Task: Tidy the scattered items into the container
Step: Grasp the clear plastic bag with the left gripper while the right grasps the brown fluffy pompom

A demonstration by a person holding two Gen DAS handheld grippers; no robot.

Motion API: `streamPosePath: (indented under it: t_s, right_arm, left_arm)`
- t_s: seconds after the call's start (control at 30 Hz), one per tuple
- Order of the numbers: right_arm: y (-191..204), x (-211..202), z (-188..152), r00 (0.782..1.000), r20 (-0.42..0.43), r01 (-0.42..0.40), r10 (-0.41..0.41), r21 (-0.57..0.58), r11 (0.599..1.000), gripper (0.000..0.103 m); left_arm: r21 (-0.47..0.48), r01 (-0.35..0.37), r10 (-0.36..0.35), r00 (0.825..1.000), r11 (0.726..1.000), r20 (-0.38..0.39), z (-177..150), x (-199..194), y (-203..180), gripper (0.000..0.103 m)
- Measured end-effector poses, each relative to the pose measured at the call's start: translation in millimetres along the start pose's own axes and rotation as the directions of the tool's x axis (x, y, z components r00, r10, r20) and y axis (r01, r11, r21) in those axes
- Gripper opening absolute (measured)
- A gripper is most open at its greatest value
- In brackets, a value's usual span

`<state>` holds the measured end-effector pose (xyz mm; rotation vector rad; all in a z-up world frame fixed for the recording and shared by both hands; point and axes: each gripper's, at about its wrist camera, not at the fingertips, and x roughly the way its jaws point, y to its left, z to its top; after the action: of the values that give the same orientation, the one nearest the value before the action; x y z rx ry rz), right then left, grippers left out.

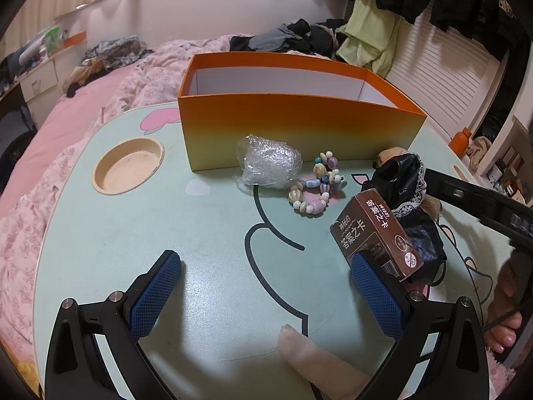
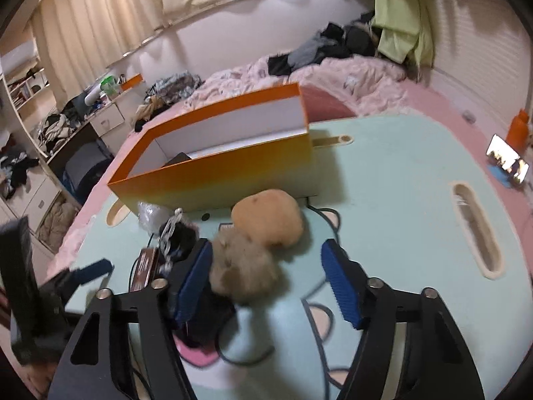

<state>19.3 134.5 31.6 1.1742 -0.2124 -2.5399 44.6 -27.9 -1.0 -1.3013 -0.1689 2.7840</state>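
An orange box (image 1: 299, 126) stands open-topped at the back of the pale green lap table (image 1: 206, 266). In front of it lie a bubble-wrap bundle (image 1: 269, 163) and a bead bracelet (image 1: 316, 183). A brown card box (image 1: 369, 233) leans on a black lace-trimmed cloth (image 1: 403, 180), just beyond the right finger of my left gripper (image 1: 266, 276), which is wide open and holds nothing. In the right wrist view a tan and fluffy plush toy (image 2: 263, 233) lies between the fingers of my right gripper (image 2: 268, 280). The left pad brushes the fur and a gap remains at the right pad.
A round cup recess (image 1: 128, 165) is sunk into the table's left side and a long slot (image 2: 476, 230) into its right. A phone (image 2: 506, 163) and an orange bottle (image 2: 518, 130) stand at the far right. A pink quilted bed surrounds the table. A person's foot (image 1: 503, 333) shows at the right edge.
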Motion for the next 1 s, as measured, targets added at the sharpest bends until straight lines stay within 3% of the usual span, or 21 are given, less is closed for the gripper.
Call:
streamPosePath:
  t_s: [0.13, 0.2, 0.27, 0.43, 0.57, 0.67, 0.73, 0.8, 0.87, 1.0]
  right_arm:
    - [8.5, 17.3, -4.1, 0.998, -0.061, -0.03, 0.029, -0.017, 0.999, 0.051]
    - [13.9, 17.0, -8.3, 0.997, -0.062, -0.044, 0.041, -0.043, 0.998, 0.035]
    - [15.5, 12.5, -12.1, 0.998, -0.041, -0.041, 0.039, -0.051, 0.998, 0.03]
    - [7.4, -6.0, -18.0, 0.997, 0.034, -0.069, 0.07, -0.024, 0.997, 0.029]
    - [-2.6, -24.9, -21.0, 0.988, 0.131, -0.081, 0.079, 0.015, 0.997, 0.029]
    - [-7.8, -30.9, -18.7, 0.984, 0.163, -0.087, 0.079, 0.043, 0.995, 0.029]
    - [-9.0, -29.8, -18.2, 0.983, 0.161, -0.094, 0.084, 0.056, 0.994, 0.029]
    - [-10.5, -26.6, -16.8, 0.985, 0.15, -0.1, 0.09, 0.06, 0.993, 0.029]
    - [-10.1, -24.8, -17.0, 0.986, 0.139, -0.102, 0.094, 0.057, 0.993, 0.029]
    - [-9.6, -26.3, -17.0, 0.985, 0.145, -0.102, 0.094, 0.054, 0.993, 0.029]
  left_arm:
    - [0.0, 0.001, -0.001, 1.0, 1.0, 0.001, -0.1, -0.3, -0.1, 0.102]
    - [-0.002, 0.002, -0.002, 1.0, 1.0, 0.001, -0.4, 0.4, 0.4, 0.102]
    - [-0.002, 0.003, -0.003, 1.0, 1.0, 0.0, -0.4, 0.6, 0.6, 0.102]
    - [-0.034, 0.055, -0.055, 0.998, 0.998, 0.004, 2.7, -2.8, 6.1, 0.102]
    - [-0.119, 0.118, -0.118, 0.993, 0.986, 0.006, 15.5, -5.8, 21.6, 0.102]
    - [-0.117, 0.112, -0.108, 0.993, 0.987, 0.045, 29.9, -10.4, 24.0, 0.102]
    - [-0.055, 0.059, -0.055, 0.996, 0.997, 0.071, 41.2, -11.1, 18.2, 0.102]
    - [0.014, 0.009, -0.01, 0.999, 1.0, 0.052, 49.1, -4.4, 8.8, 0.094]
    - [0.046, 0.028, -0.028, 1.0, 0.999, 0.012, 53.5, 4.5, 2.8, 0.079]
    - [0.047, 0.063, -0.063, 0.998, 0.997, -0.012, 57.7, 16.9, -1.3, 0.062]
